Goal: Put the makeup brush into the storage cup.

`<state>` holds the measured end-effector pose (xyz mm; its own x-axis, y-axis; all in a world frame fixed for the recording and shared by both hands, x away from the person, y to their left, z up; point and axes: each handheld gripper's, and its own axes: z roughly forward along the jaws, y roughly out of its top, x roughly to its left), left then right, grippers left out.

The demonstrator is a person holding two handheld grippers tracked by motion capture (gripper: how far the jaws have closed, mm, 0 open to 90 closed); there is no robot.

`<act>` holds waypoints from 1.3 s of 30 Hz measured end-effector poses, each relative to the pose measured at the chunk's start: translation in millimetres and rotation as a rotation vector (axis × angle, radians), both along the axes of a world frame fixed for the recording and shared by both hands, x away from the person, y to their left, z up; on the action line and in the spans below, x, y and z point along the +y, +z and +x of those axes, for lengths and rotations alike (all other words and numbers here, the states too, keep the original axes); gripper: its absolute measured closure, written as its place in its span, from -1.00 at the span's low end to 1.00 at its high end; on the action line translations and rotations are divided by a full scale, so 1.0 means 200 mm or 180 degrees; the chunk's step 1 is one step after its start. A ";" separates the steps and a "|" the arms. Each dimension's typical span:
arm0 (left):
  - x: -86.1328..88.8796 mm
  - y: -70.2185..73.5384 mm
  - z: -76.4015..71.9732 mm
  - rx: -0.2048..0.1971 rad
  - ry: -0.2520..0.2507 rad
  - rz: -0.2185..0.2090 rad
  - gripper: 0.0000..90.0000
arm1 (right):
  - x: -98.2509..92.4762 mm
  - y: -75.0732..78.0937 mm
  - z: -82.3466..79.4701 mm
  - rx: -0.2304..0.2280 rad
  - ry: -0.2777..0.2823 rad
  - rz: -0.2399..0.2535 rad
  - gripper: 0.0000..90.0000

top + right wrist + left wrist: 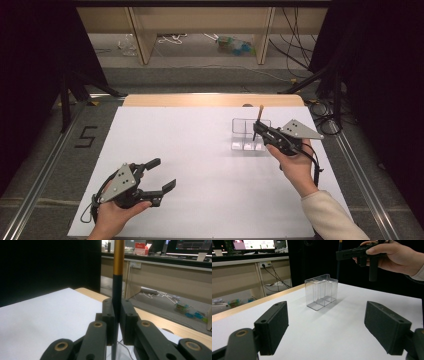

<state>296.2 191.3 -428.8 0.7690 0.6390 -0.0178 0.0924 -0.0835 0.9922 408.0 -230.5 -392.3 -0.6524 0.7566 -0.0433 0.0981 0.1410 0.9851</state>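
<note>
A clear plastic box (236, 123) with several narrow compartments stands upright at the back right of the white sheet (200, 150). Directly above it my right gripper (258, 132) is shut on a thin stick (259, 116), black below and gold on top, held upright. In the right gripper view the stick (118, 270) runs up between the pressed pads of the gripper (117, 305). My left gripper (164, 173) rests low at the front left, jaws wide open with nothing between them. In the left gripper view, its gripper (329, 332) faces the box (321, 291) from a distance.
The wooden table edge (210, 100) runs behind the sheet. Beyond it are shelf legs, cables and litter on the floor. A taped figure 5 (86, 136) marks the floor at the left. Black curtains close in both sides.
</note>
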 end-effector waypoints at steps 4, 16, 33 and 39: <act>0.00 0.00 0.00 0.0001 -0.0001 -0.0002 -0.57 | 0.01 0.00 -0.01 0.0109 0.0024 0.0017 0.87; 0.00 0.00 0.00 0.0001 -0.0004 -0.0004 -0.57 | 0.00 0.00 0.01 0.0092 0.0002 0.0024 0.87; 0.00 0.00 0.00 0.0002 -0.0003 -0.0005 -0.57 | -0.01 0.02 0.04 -0.0018 -0.0063 0.0016 0.87; 0.00 0.00 0.00 0.0000 -0.0003 -0.0005 -0.57 | -0.01 0.03 0.05 -0.0012 -0.0067 0.0014 0.87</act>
